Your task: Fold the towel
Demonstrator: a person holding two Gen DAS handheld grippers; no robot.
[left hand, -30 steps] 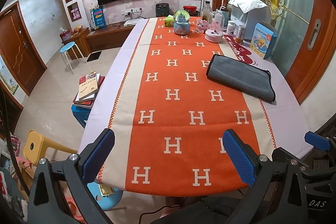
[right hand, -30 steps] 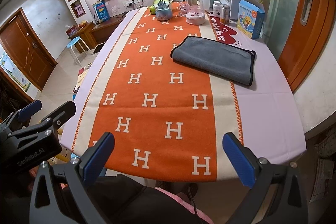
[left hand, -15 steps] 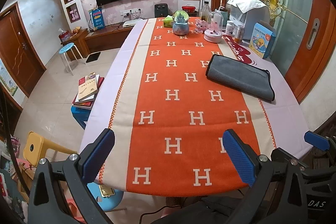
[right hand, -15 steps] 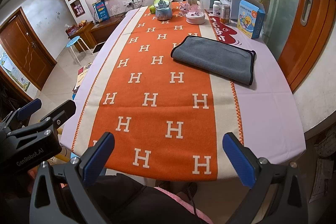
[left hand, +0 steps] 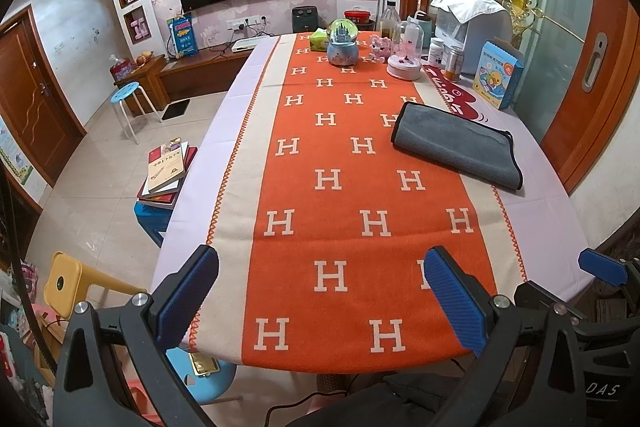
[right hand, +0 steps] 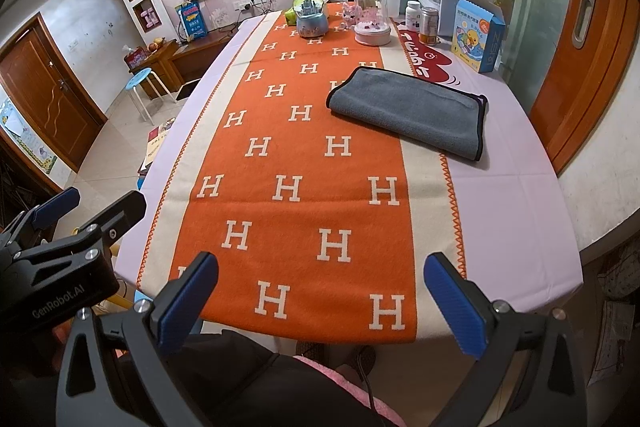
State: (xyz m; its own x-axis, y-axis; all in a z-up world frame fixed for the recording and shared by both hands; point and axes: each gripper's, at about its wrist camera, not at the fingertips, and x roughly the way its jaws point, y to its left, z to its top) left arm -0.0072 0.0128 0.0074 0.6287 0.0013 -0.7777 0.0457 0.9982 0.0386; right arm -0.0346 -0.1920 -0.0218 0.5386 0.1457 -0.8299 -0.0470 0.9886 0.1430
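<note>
The folded grey microfibre towel with dark piping (left hand: 456, 147) lies flat on the long worktop (left hand: 532, 235), towards its right side, half on the orange runner with white H letters (left hand: 352, 187) and half on the pale lilac cloth. Its rounded fold faces the room; the piped edges face the right-hand wall. How many layers it has cannot be made out.

The left tongs (left hand: 322, 297) hang over the near end of the worktop, blue ribbed pads spread wide, gripping nothing. The right tongs (right hand: 322, 301) are spread just as wide, also with nothing between them, and well apart from the towel (right hand: 408, 109). In the left view the right tongs show only as 1 blue tip and dark frame at the right edge; in the right view the left tongs are partly cut off at the left border.

At the far end stand a glass snow globe on a blue base (left hand: 343, 43), a clear dome on a pink base (left hand: 405, 57) and a blue children's box with a duck picture (left hand: 498, 73). Bottles behind them overlap and are hard to separate. The worktop's legs are hidden by the cloth.
</note>
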